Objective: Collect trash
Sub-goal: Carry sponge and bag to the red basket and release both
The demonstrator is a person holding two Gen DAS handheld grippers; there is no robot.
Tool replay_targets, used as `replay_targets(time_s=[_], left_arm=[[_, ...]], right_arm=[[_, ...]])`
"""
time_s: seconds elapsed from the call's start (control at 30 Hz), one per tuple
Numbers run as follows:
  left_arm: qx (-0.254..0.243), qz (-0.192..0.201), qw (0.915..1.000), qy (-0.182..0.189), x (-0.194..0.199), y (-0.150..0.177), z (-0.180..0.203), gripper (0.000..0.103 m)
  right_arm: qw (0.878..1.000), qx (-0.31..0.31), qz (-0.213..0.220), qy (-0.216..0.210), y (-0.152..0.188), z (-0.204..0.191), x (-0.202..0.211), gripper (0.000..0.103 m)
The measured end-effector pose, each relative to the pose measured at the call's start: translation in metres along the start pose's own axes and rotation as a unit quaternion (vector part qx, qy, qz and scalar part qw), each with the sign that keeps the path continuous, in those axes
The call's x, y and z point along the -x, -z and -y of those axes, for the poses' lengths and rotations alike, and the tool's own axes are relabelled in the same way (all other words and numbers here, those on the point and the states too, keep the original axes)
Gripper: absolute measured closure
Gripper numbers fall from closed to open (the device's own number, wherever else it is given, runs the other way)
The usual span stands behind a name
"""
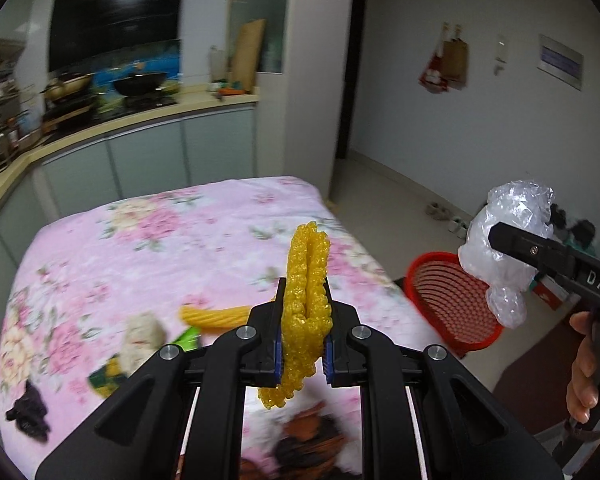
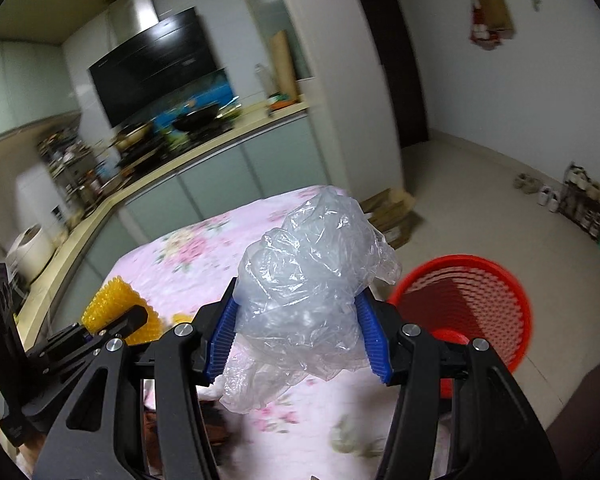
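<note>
My left gripper (image 1: 303, 300) is shut on a folded yellow foam net (image 1: 306, 292), held above the table with the pink floral cloth (image 1: 140, 240). My right gripper (image 2: 300, 312) is shut on a crumpled clear plastic bag (image 2: 308, 292), which bulges out between the blue pads (image 2: 224, 336). In the left wrist view the right gripper (image 1: 496, 236) and the plastic bag (image 1: 504, 248) hang over the red mesh basket (image 1: 452, 304). The red basket (image 2: 472, 304) stands on the floor past the table's right edge. The left gripper (image 2: 140, 316) with the yellow net (image 2: 112, 300) shows at the left of the right wrist view.
More trash lies on the cloth: a second yellow foam net (image 1: 220, 316), a crumpled white piece (image 1: 140, 340), a green wrapper (image 1: 188, 338), a dark scrap (image 1: 28, 412). A kitchen counter (image 1: 100, 128) with pans runs behind. A cardboard box (image 2: 396, 216) and shoes (image 2: 540, 192) sit on the floor.
</note>
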State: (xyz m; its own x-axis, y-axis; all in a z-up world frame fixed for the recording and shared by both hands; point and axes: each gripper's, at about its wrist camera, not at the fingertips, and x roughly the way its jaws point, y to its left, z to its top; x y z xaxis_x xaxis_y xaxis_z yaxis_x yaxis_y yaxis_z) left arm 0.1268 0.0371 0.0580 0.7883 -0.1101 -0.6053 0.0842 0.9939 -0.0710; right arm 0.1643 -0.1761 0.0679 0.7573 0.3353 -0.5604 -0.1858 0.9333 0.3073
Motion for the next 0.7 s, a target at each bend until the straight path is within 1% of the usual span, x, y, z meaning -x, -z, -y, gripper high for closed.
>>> replay_targets(time_s=[0.27, 0.37, 0.47, 0.7], left_arm=[[-0.031, -0.019, 0.9972, 0.066, -0.034, -0.015, 0.057, 0.090], [-0.040, -0.031, 0.9945, 0.091, -0.049, -0.020, 0.079, 0.090], [-0.053, -0.044, 0.9915, 0.110, -0.066, -0.022, 0.099, 0.090], [-0.067, -0.079, 0.9839, 0.146, -0.110, -0.023, 0.139, 0.090]], right_arm=[[0.997, -0.043, 0.014, 0.065, -0.005, 0.065, 0.009, 0.050], [0.995, -0.054, 0.013, 0.086, -0.004, 0.079, 0.008, 0.050], [0.992, -0.065, 0.007, 0.107, -0.001, 0.098, 0.002, 0.050], [0.987, -0.083, -0.016, 0.135, 0.003, 0.128, -0.018, 0.050]])
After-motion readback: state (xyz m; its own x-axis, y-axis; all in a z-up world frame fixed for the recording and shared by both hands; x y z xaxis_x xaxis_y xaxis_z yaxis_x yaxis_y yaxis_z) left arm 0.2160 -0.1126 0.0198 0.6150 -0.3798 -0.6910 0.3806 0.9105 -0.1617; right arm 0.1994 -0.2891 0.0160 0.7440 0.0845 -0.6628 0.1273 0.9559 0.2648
